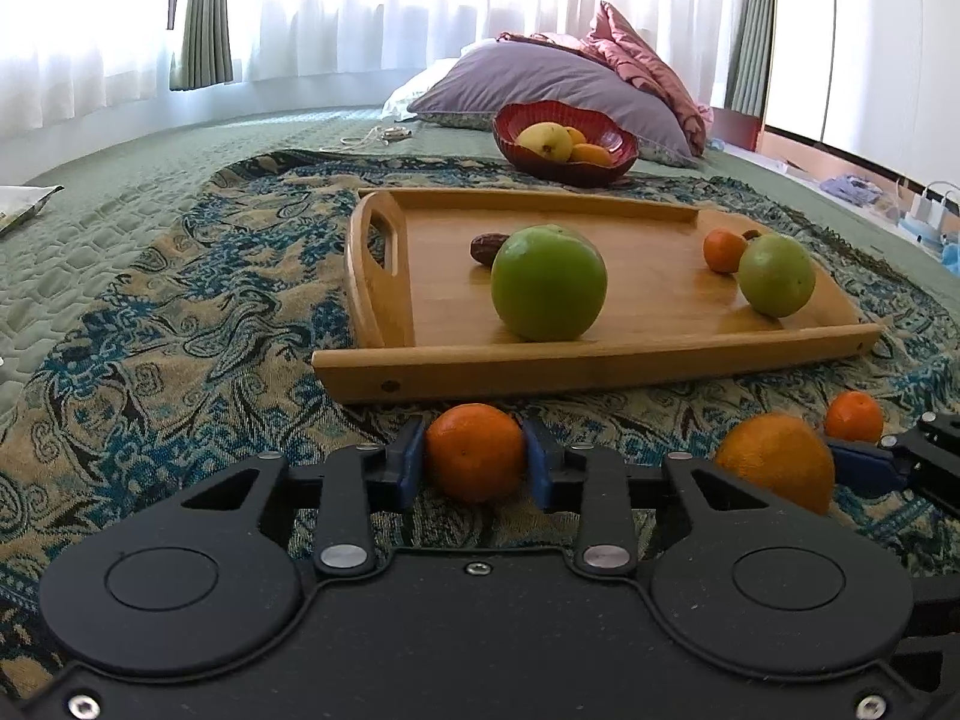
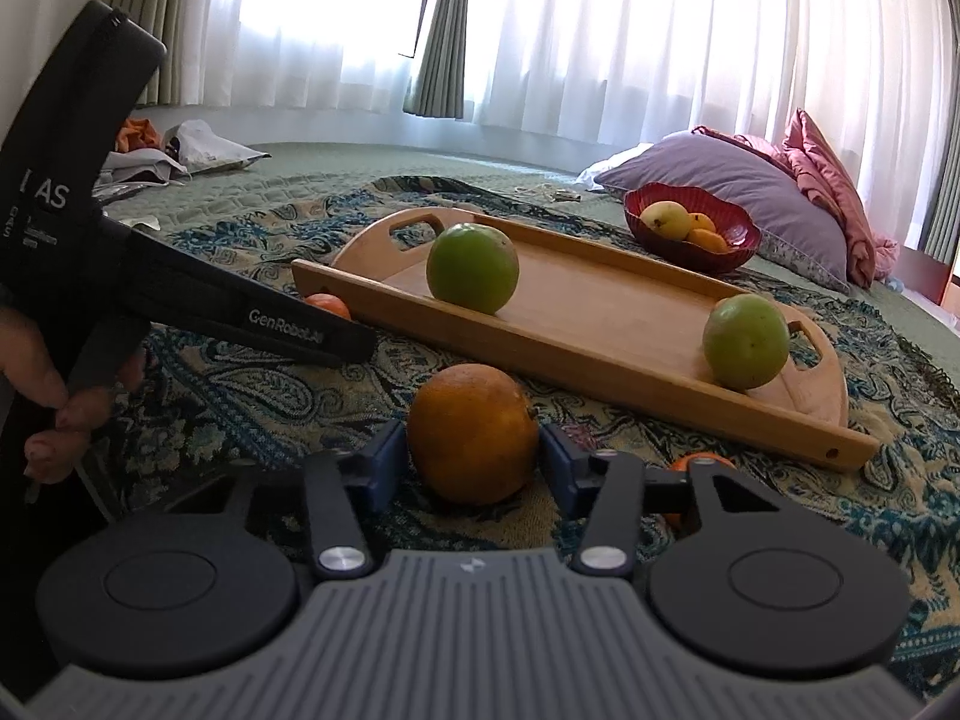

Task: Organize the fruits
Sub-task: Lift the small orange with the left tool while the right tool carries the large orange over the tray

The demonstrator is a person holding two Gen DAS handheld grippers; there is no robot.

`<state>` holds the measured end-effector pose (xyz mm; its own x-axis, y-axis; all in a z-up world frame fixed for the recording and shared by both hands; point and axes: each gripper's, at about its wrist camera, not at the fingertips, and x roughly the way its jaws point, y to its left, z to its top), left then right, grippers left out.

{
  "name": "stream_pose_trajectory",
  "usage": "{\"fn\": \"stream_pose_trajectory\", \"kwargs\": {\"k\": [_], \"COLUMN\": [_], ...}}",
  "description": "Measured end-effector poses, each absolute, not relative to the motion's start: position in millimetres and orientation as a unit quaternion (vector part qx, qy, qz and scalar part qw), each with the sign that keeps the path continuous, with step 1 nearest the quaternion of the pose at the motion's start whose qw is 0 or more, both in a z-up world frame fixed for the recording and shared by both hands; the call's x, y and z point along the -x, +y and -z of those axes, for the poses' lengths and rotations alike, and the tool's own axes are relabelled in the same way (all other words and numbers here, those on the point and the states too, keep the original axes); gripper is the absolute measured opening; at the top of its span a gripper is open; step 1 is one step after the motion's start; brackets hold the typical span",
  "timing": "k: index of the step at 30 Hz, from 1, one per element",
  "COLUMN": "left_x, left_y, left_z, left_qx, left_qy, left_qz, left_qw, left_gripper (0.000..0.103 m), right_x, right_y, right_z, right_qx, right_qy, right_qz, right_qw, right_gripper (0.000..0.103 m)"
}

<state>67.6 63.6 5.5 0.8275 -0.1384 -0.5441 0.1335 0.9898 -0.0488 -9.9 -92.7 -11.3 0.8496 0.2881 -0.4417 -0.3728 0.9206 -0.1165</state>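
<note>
Gripping a small orange (image 1: 476, 452), the left gripper (image 1: 476, 456) presses its blue fingers (image 1: 403, 465) against both sides; the fruit rests on the patterned blanket (image 1: 180, 330), at 6 o'clock from the wooden tray (image 1: 600, 360). The right gripper (image 2: 474, 450) clamps a larger orange (image 2: 473, 433) likewise, its pads touching both sides.

Left tool (image 1: 476, 456) low over the bed, tilted slightly down, blue pads (image 1: 401, 468) pressed on both sides of a small orange (image 1: 476, 451). Right tool (image 2: 474, 459) alongside, likewise tilted, pads (image 2: 384, 465) clamped on a large orange (image 2: 473, 432). Left hand (image 2: 57, 402) wrapped round its handle.
</note>
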Motion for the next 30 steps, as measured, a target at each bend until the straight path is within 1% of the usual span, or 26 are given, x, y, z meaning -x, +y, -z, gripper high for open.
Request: {"fn": "stream_pose_trajectory", "kwargs": {"k": [7, 15, 25, 30], "left_x": [-63, -66, -122, -157], "left_y": [61, 48, 40, 36], "left_z": [-17, -50, -102, -114], "left_qx": [0.001, -0.016, 0.012, 0.013], "left_qy": [0.268, 0.23, 0.199, 0.2], "left_qz": [0.071, 0.085, 0.085, 0.084], "left_qw": [0.961, 0.969, 0.976, 0.976], "left_gripper": [0.032, 0.032, 0.032, 0.032], "right_x": [14, 5, -44, -77], "right_y": [-99, -117, -161, -181], "right_z": [6, -18, -62, -79], "right_qx": [0.079, 0.059, 0.028, 0.018], "right_qy": [0.196, 0.164, 0.143, 0.146], "right_qz": [-0.169, -0.14, -0.079, -0.052], "right_qw": [0.963, 0.975, 0.986, 0.988], "right_gripper": [0.05, 0.05, 0.05, 0.05]}}
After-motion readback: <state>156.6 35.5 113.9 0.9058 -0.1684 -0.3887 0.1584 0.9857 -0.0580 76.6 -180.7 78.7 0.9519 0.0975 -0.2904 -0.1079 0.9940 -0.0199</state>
